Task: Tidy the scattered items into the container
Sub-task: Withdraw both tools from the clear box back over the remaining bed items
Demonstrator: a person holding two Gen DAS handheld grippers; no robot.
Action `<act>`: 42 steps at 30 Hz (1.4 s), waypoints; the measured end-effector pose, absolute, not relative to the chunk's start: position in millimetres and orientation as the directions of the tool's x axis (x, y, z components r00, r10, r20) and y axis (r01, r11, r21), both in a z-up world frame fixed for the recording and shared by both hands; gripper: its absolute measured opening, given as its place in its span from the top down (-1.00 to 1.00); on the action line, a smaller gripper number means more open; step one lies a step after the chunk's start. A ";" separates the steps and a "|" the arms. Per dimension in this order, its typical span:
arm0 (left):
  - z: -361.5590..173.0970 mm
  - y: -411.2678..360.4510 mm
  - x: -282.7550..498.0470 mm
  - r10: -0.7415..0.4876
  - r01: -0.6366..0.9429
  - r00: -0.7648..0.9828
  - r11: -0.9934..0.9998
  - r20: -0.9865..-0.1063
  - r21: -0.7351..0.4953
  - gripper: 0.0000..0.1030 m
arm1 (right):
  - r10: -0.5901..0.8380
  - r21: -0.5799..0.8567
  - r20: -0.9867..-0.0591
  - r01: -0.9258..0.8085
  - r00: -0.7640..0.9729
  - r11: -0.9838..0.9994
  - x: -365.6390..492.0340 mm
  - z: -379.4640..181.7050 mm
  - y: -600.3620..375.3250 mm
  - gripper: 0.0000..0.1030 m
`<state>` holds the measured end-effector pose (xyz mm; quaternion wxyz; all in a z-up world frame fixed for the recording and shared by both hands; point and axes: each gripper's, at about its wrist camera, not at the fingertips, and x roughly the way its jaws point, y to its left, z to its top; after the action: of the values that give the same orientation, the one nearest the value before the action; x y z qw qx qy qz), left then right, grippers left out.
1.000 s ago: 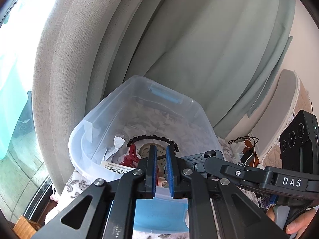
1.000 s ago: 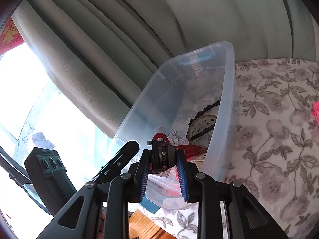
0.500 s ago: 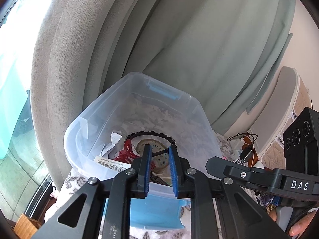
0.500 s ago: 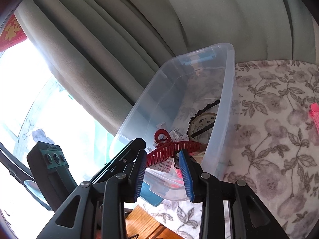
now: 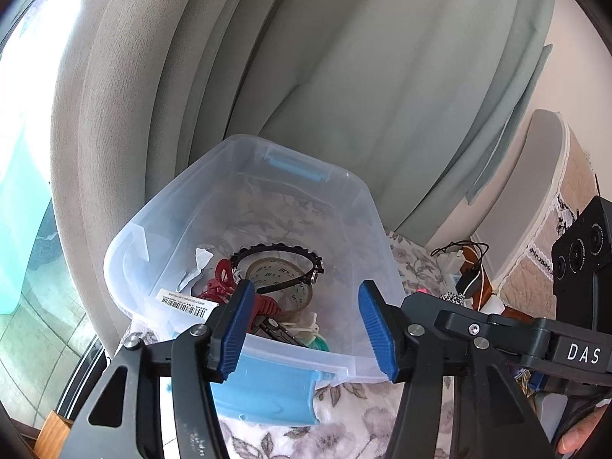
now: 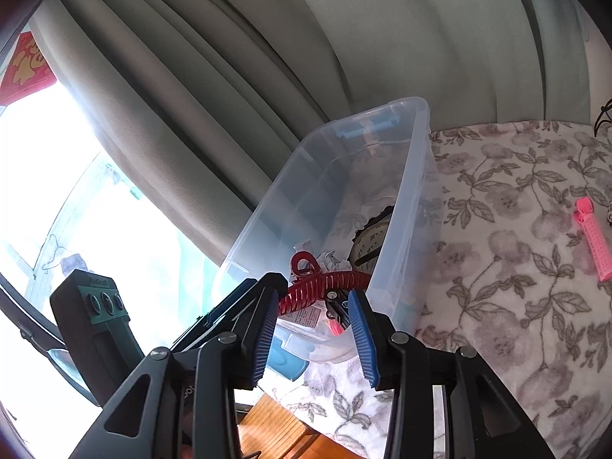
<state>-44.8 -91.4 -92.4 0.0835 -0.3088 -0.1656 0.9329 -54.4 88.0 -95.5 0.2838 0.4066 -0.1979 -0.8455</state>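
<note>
A clear plastic bin (image 5: 367, 206) with blue handles stands on a floral cloth; it also shows in the right wrist view (image 6: 417, 160). Inside lie a red hair claw (image 5: 223, 279), a black toothed headband (image 5: 283, 252), a tape roll (image 5: 283, 275), paper and a small black object (image 6: 336, 306). My left gripper (image 5: 306, 329) is open and empty at the bin's near rim. My right gripper (image 6: 313, 325) is open and empty at the bin's near corner. A pink hair clip (image 6: 593, 229) lies on the cloth to the right.
Grey-green curtains (image 5: 344, 76) hang behind the bin. A bright window (image 6: 57, 191) is at left. Cables and small items (image 5: 466, 267) lie beyond the bin's right side, beside a padded headboard (image 5: 535, 191). A wooden edge (image 6: 275, 420) shows under the cloth.
The right gripper opened and let go the black object, which now lies in the bin. The left gripper also opened wide. Both pulled back a little from the bin.
</note>
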 end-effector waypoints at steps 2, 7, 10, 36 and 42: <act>-88.8 -87.1 -43.0 0.251 -0.051 -0.794 -0.935 -0.554 -0.352 -0.21 | -0.645 0.571 -0.563 0.321 -0.517 -0.756 -52.6 -91.6 91.5 0.19; -75.5 -71.7 -38.9 0.229 -0.051 -0.799 -0.947 -0.556 -0.316 -0.34 | -0.653 0.584 -0.527 0.325 -0.544 -0.743 -43.3 -81.2 106.8 0.19; -67.1 -59.5 -35.2 0.219 -0.062 -0.802 -0.956 -0.556 -0.287 -0.35 | -0.649 0.592 -0.506 0.319 -0.568 -0.740 -36.2 -75.4 120.0 0.19; -35.5 105.2 -14.4 0.268 -0.298 -0.754 -0.953 -0.600 -0.051 -0.36 | -0.470 0.732 -0.352 0.075 -0.810 -0.677 15.0 -75.5 313.2 0.02; -51.7 133.3 -21.6 0.277 -0.336 -0.712 -0.941 -0.645 -0.034 -0.36 | -0.378 0.699 -0.415 -0.024 -0.828 -0.715 15.8 -91.0 337.4 -0.13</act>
<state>-21.6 133.3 -51.6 0.1659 -0.3414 0.0429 0.9242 15.8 337.4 -91.0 0.1000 0.2760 -0.3640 -0.8839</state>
